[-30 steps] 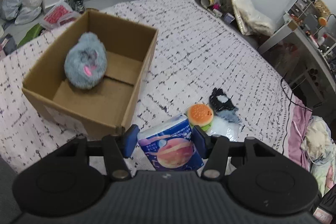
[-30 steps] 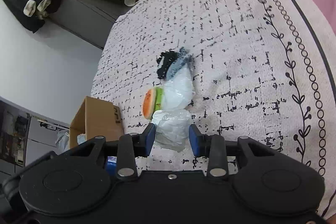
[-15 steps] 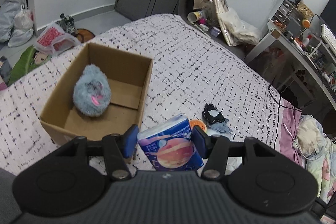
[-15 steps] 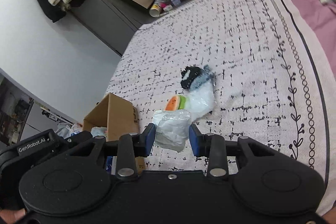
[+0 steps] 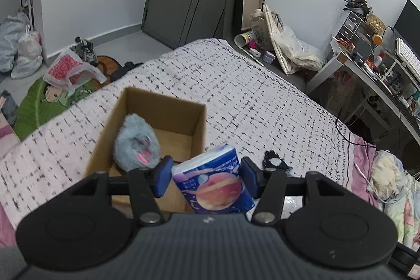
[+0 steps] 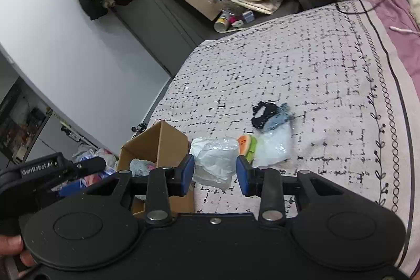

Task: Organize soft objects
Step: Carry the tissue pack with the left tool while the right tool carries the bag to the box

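Cardboard box (image 5: 197,122): set on the bed (image 5: 249,96), left.
Left tongs (image 5: 206,176): clenched on a tissue pack (image 5: 215,180).
Right tongs (image 6: 215,172): clenched on a plastic bag (image 6: 214,162).

- The left wrist camera is sitting just behind its two fingers (image 5: 164,176), looking forward and down, with the cardboard box (image 5: 153,101) lying close beyond the fingertips.
- The right wrist camera is also looking along its fingers (image 6: 188,174), tilted down over the bed cover (image 6: 328,75).
- Both views are sharing the cardboard box (image 6: 168,134), the bed and the black cloth (image 6: 263,112) beyond the fingertips.
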`<move>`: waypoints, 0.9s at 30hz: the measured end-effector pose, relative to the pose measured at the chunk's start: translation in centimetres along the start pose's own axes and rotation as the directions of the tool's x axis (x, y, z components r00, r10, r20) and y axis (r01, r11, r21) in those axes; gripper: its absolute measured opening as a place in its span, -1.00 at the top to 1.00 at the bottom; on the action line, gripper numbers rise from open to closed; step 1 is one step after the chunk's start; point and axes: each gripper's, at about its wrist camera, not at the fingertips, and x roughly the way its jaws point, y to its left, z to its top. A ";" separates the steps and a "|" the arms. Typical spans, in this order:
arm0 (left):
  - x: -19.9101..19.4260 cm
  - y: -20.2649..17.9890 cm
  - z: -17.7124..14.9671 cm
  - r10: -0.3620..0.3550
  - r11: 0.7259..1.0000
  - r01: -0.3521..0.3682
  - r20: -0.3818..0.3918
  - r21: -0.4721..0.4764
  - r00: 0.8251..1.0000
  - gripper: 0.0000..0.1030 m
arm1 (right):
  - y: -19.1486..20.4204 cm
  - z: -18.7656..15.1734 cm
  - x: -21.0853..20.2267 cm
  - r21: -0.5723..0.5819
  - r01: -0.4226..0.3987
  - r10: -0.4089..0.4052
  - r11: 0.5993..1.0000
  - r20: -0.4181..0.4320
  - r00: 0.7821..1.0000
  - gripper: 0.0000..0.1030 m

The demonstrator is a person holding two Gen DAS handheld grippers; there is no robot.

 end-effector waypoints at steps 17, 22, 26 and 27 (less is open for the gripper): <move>1.4 4.5 2.8 0.077 0.995 -0.080 0.051 0.064 0.996 -0.07 | 2.4 -0.8 1.0 -0.102 -0.026 0.030 0.994 0.032 0.999 0.32; 2.8 6.2 3.5 0.109 0.991 -0.113 0.056 0.070 0.992 -0.07 | 3.4 -1.1 1.6 -0.129 -0.050 0.053 0.990 0.022 0.998 0.32; 4.6 7.3 3.4 0.124 0.989 -0.126 0.023 0.075 0.992 -0.07 | 4.1 -1.4 2.3 -0.143 -0.057 0.059 0.988 0.010 0.998 0.32; 5.1 7.5 3.3 0.129 0.988 -0.130 0.016 0.079 0.992 -0.07 | 4.2 -1.4 2.5 -0.147 -0.058 0.060 0.987 0.008 0.998 0.32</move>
